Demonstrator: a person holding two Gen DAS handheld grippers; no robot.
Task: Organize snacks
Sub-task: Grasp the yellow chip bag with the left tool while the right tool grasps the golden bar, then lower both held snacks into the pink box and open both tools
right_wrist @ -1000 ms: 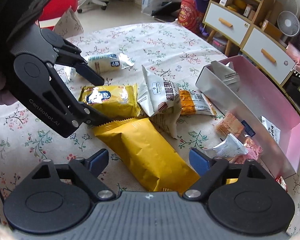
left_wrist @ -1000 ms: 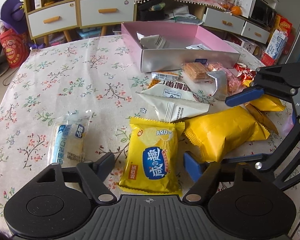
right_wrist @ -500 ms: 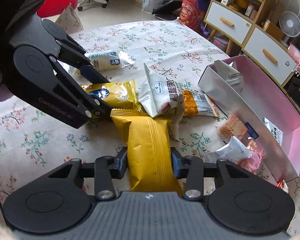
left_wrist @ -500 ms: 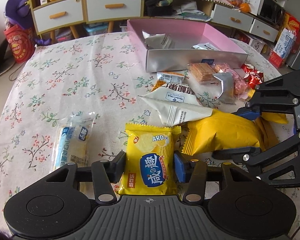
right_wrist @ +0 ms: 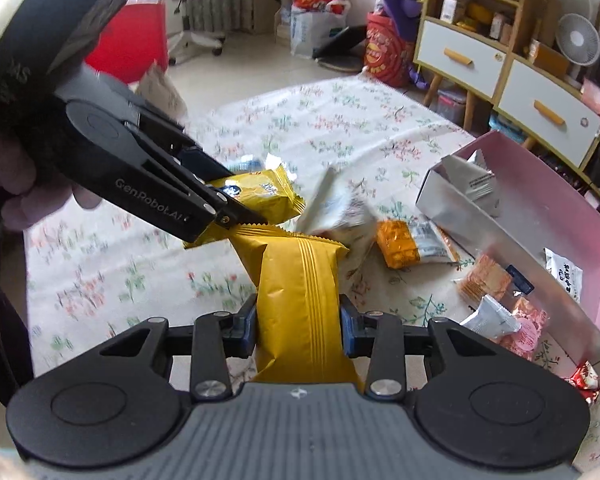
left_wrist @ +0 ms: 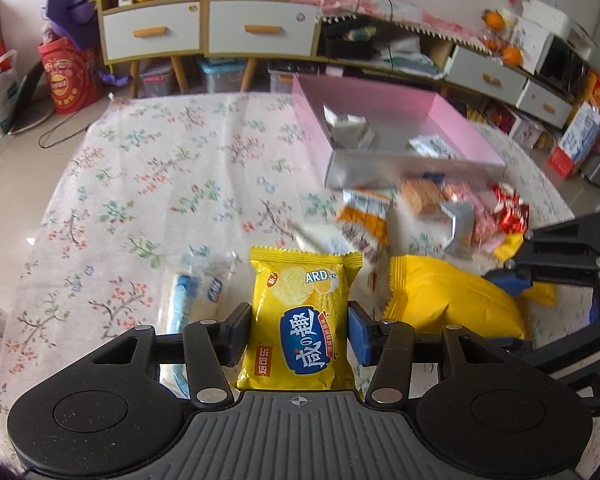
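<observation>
Above floral tablecloth (left_wrist: pixel 148 184), cracker packet (left_wrist: pixel 300 316) between left tongs (left_wrist: pixel 298 334)

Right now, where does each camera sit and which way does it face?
Left wrist: on the left gripper, facing the pink box; own fingers clamp a cracker packet.
Right wrist: on the right gripper, facing the shelves; own fingers clamp a plain yellow bag.
Shared: both packets, box, each other's gripper.
</observation>
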